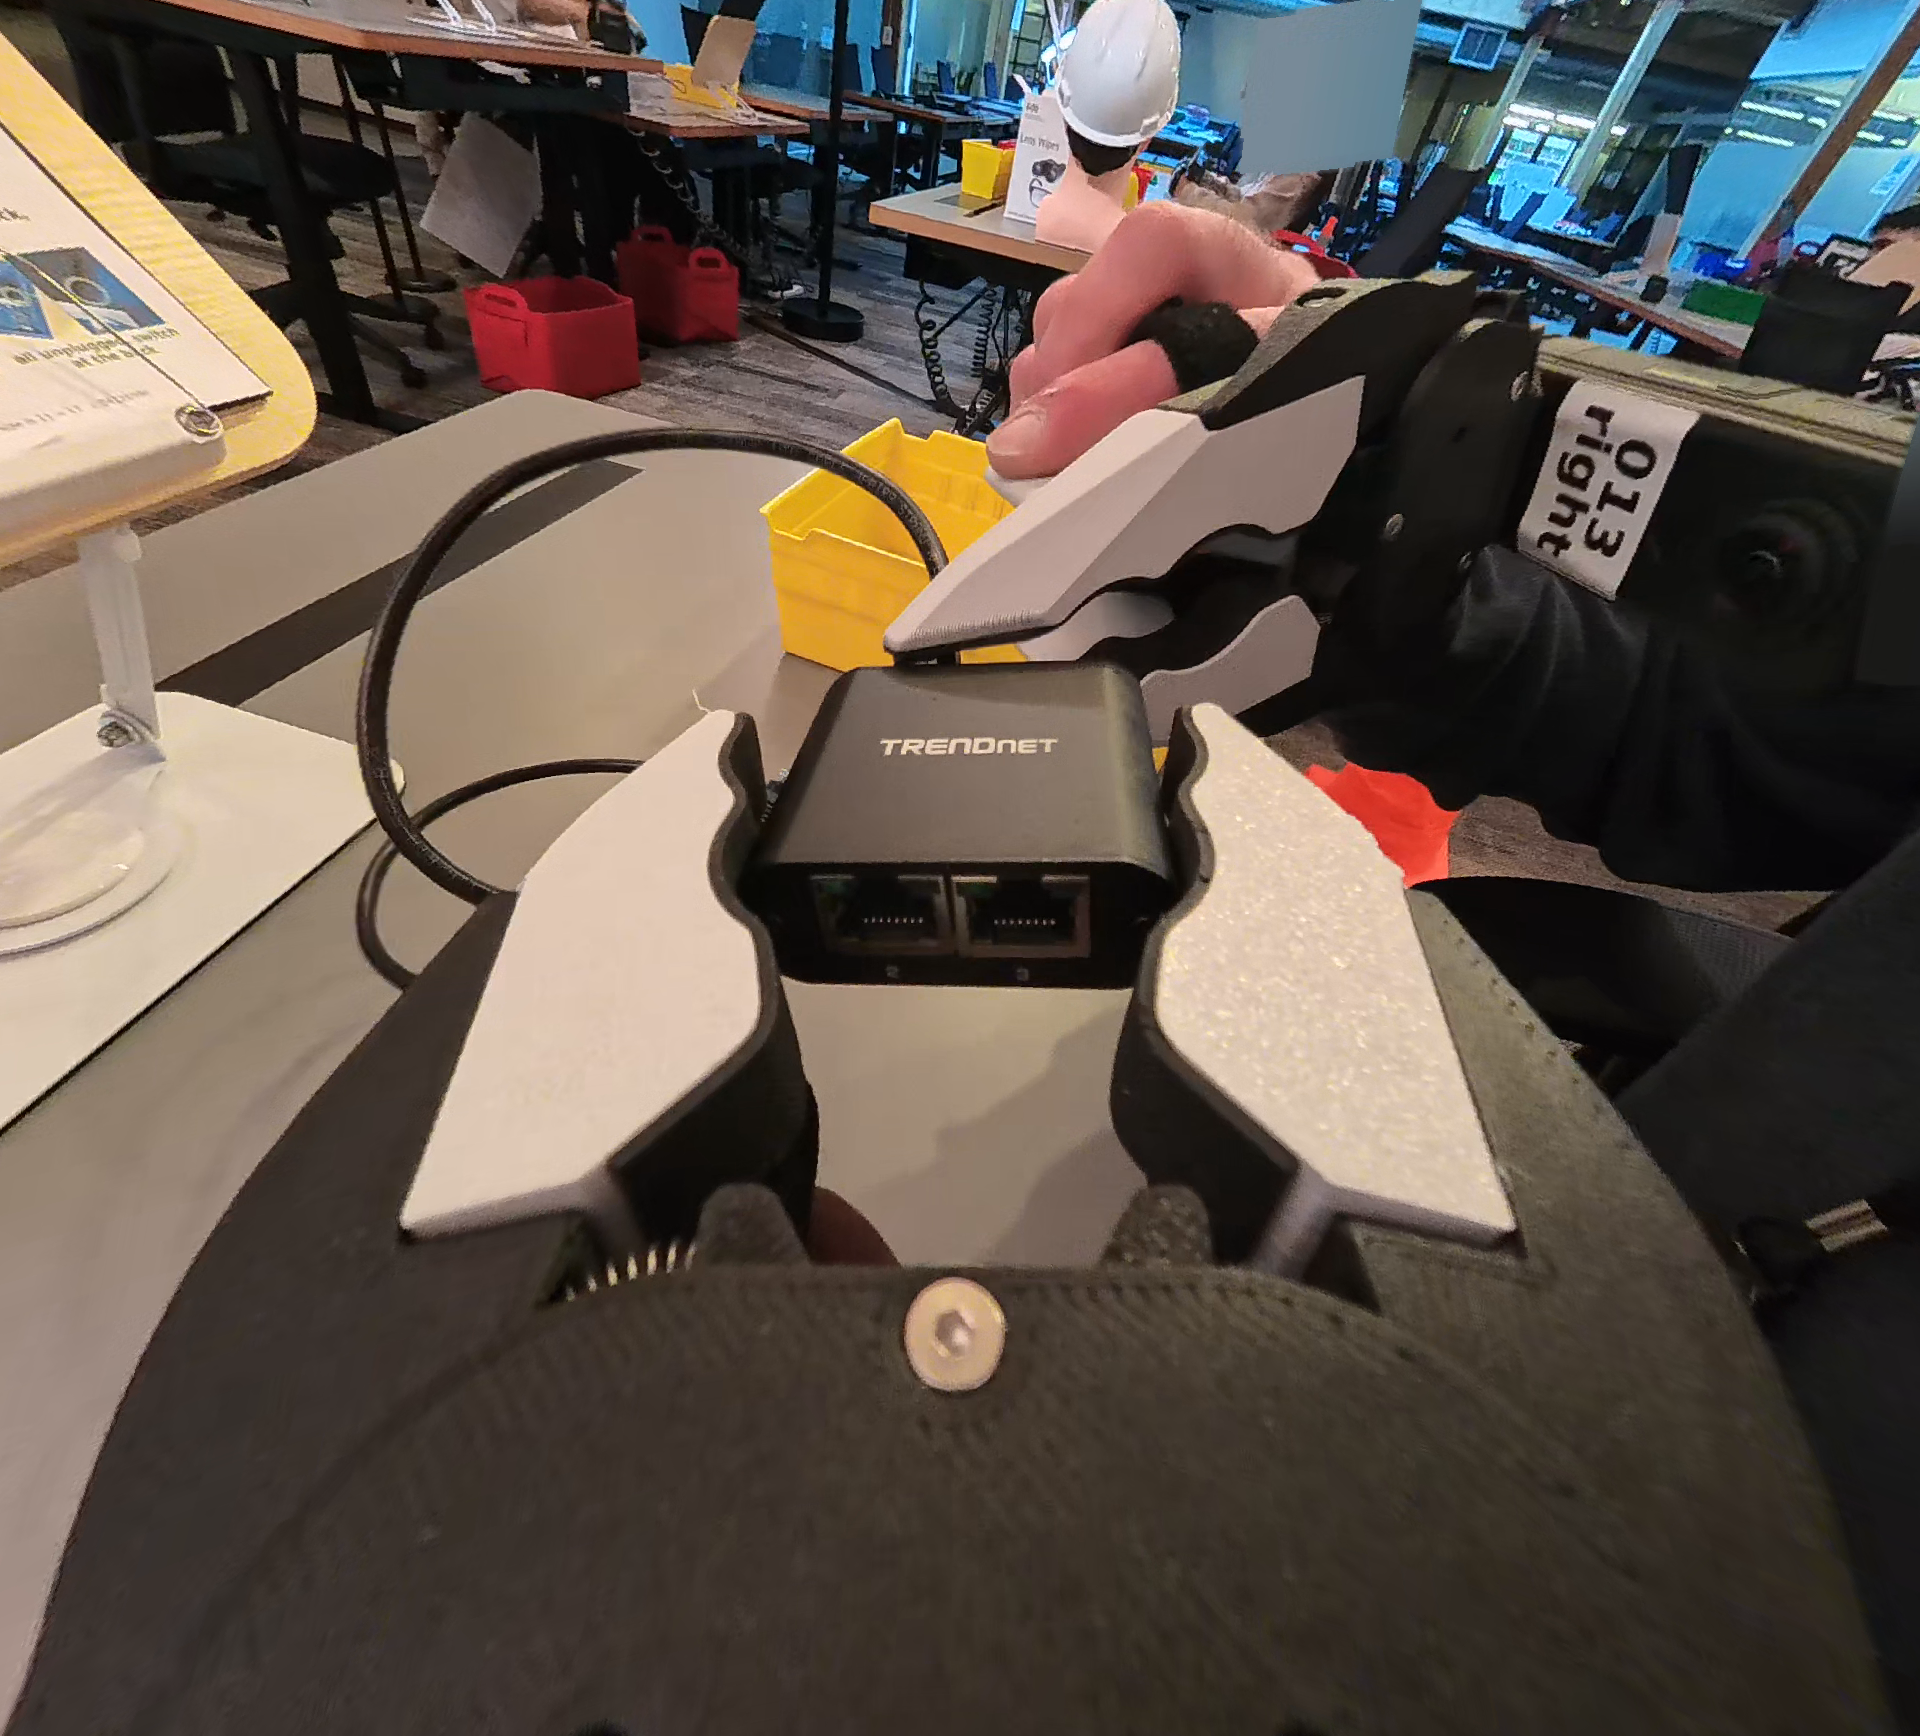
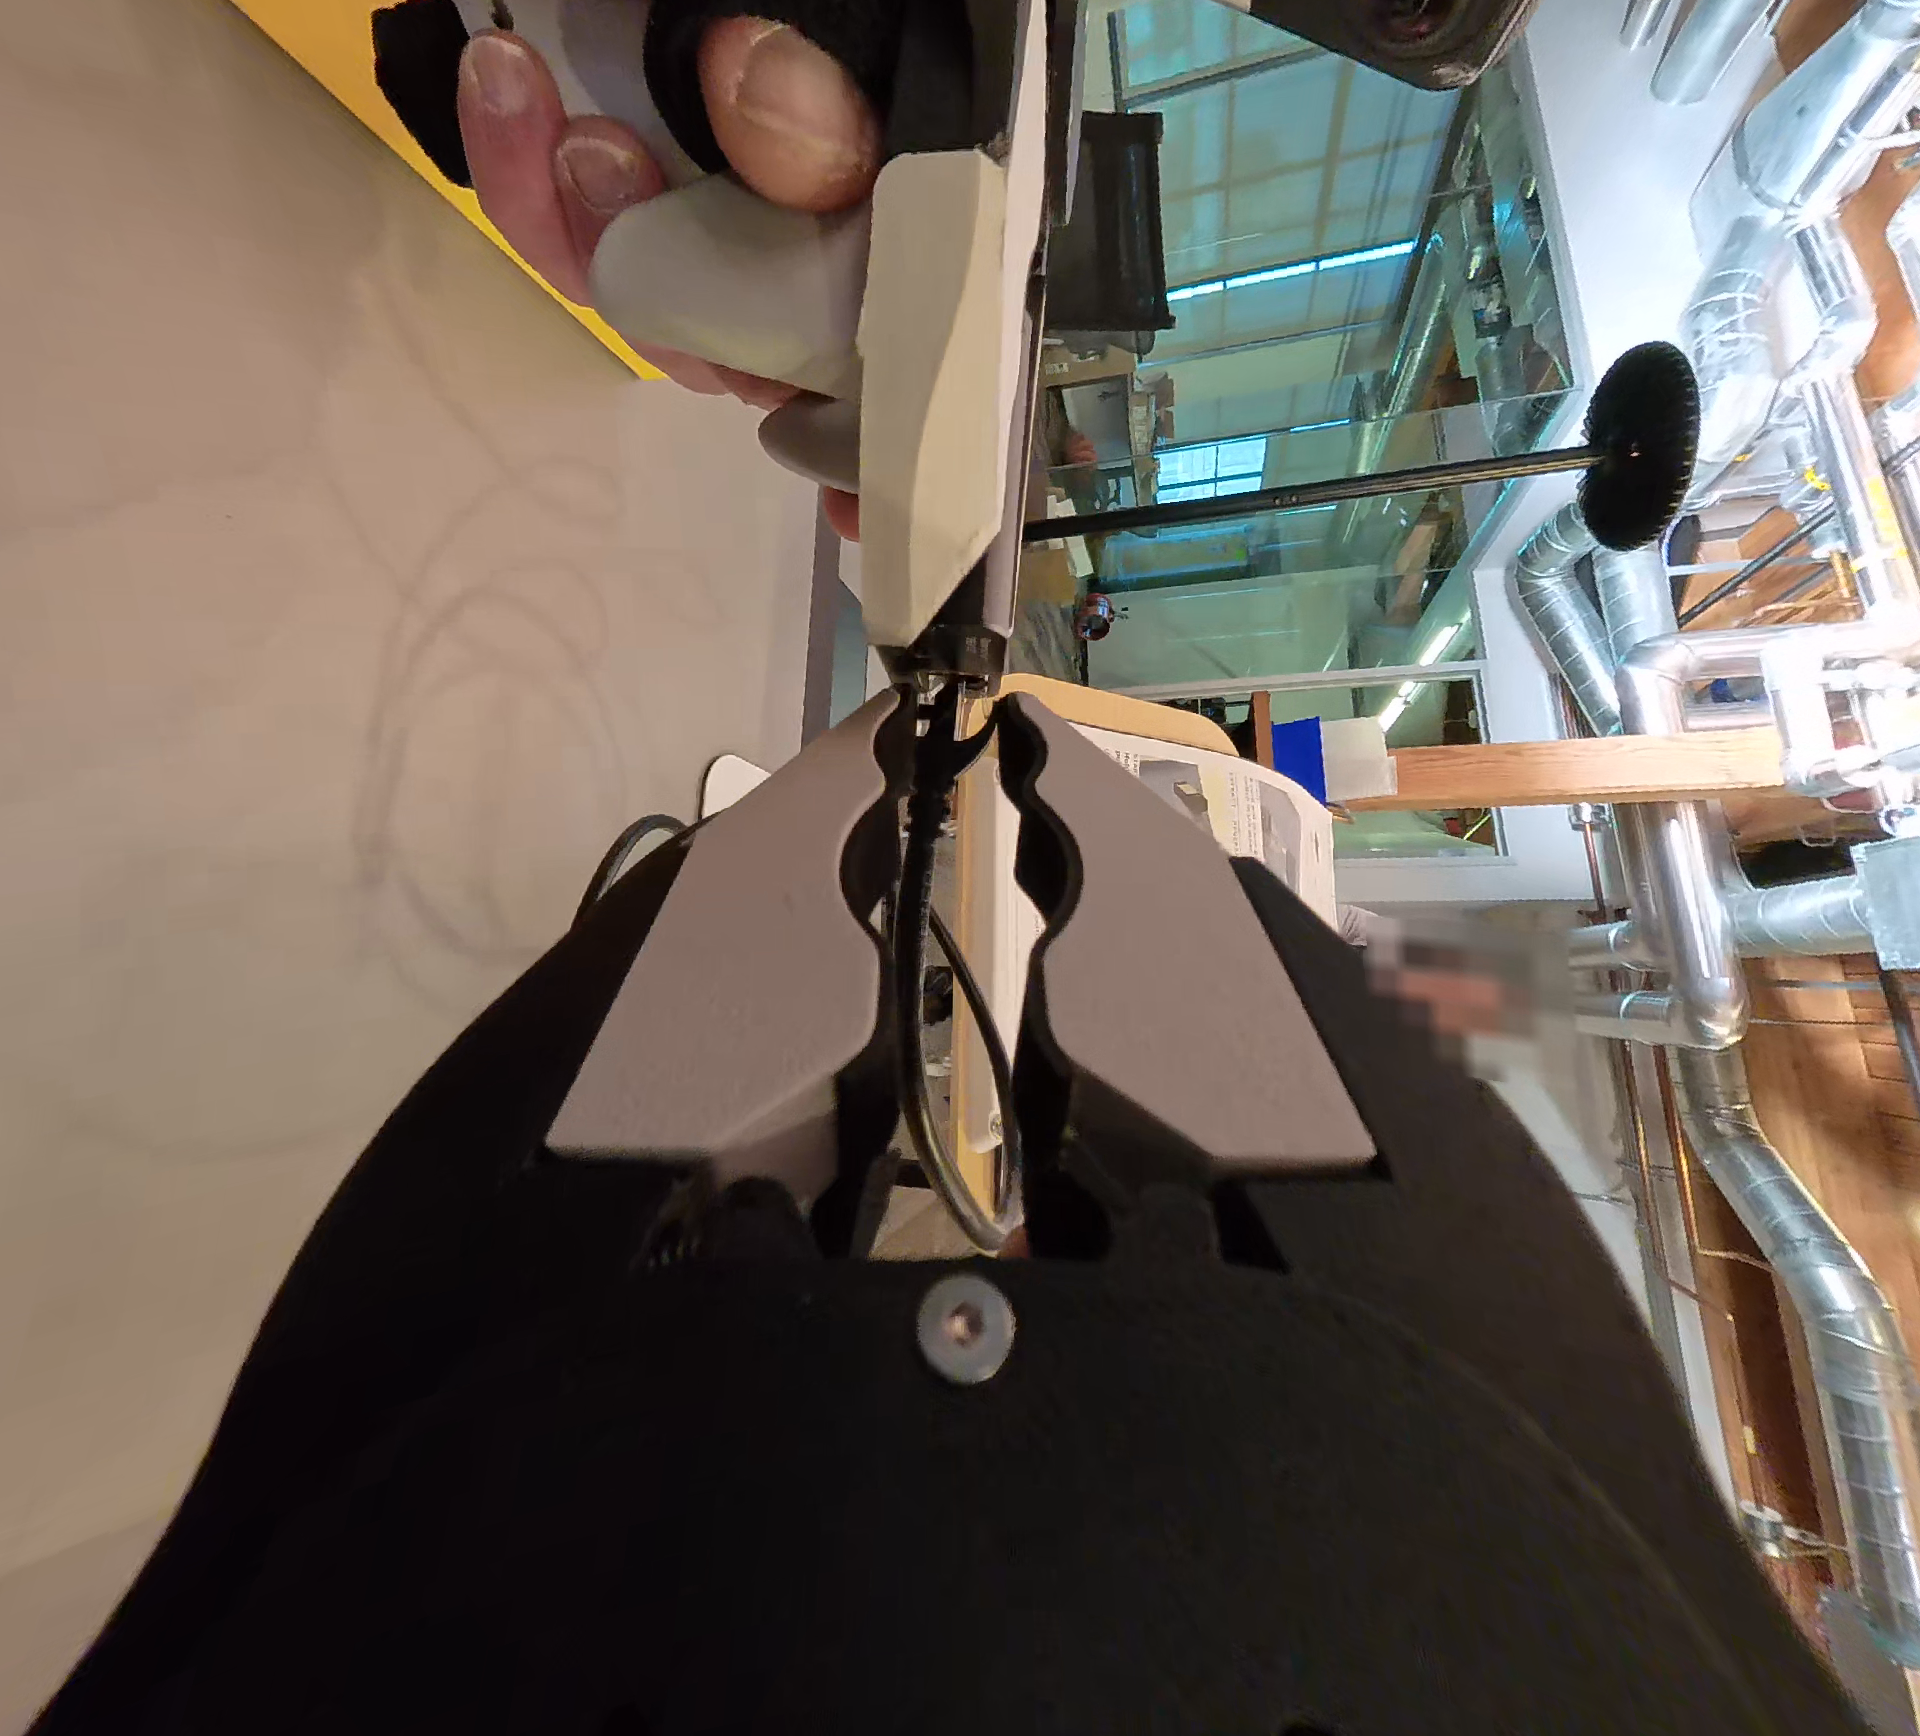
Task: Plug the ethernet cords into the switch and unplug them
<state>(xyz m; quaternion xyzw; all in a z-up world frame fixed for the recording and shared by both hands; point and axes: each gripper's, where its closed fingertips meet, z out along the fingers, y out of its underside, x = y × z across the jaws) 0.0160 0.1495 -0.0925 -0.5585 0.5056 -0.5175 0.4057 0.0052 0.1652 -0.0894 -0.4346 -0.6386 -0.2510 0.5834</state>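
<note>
Grey table (image 1: pixel 582 647), dark stripe across it. White stand base (image 1: pixel 156 855) at nine o'clock, yellow bin (image 1: pixel 842 564) at twelve, looped black cord (image 1: pixel 395 813) between, red patch (image 1: pixel 1382 813) at three.

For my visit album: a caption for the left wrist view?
Left gripper clamps a black switch while the right gripper works a black cord behind it.

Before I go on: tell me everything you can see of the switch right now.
The switch is a small black box with rounded edges and a smooth, satin-looking shell, with pale lettering on top. It is held level between the left gripper fingers, which clamp its two sides. Two ports on the near face are both empty. At the far edge the right gripper meets it, pinching a black cable that loops away to the left; the far-side connection itself is hidden. Whether the switch rests on the grey table cannot be told.
</note>
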